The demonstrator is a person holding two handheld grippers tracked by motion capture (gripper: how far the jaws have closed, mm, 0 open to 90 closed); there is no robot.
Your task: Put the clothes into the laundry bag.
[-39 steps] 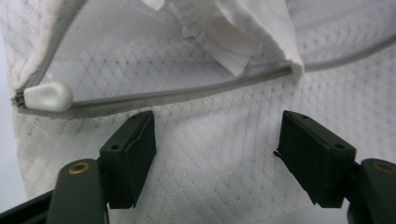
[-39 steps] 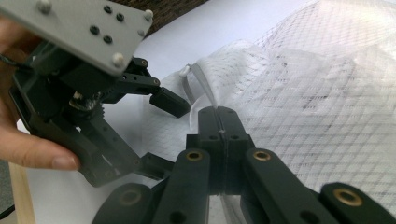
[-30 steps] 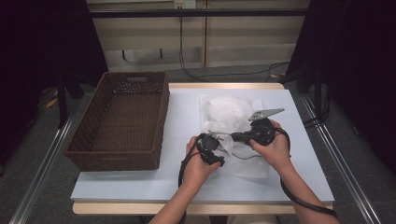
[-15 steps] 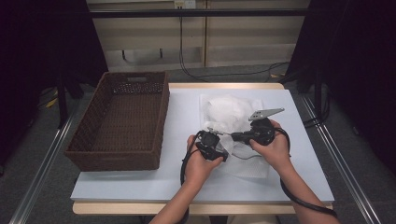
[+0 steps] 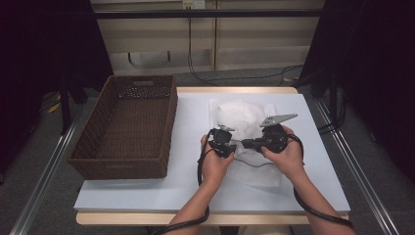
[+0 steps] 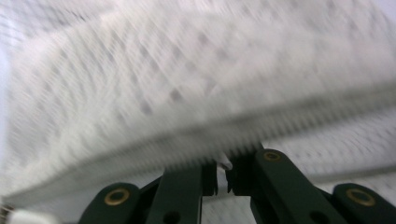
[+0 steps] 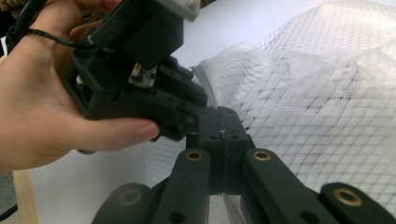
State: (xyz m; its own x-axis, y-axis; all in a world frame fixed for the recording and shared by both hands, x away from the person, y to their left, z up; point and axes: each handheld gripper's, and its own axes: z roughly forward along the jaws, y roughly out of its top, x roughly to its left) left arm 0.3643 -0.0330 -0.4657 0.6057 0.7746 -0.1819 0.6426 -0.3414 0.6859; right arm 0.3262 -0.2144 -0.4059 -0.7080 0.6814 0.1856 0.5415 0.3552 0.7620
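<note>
High view: left gripper has edged right along mesh bag.

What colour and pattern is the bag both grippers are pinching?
White, a see-through diamond mesh bag; the right gripper view shows it best.

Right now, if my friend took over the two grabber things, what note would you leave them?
Left gripper: jaws almost shut on a small white tab at the zipper line of the white mesh bag; that view is blurred.
Right gripper: jaws pressed shut on the bag's thin edge, right beside the left gripper.
Things: the mesh bag lies on the white table, something white inside it. The brown wicker basket stands to the left, with nothing in it.
Done: both grippers have hold of the bag at the zipper.
Left: probably work the zipper, then perhaps move the bag to the basket.
</note>
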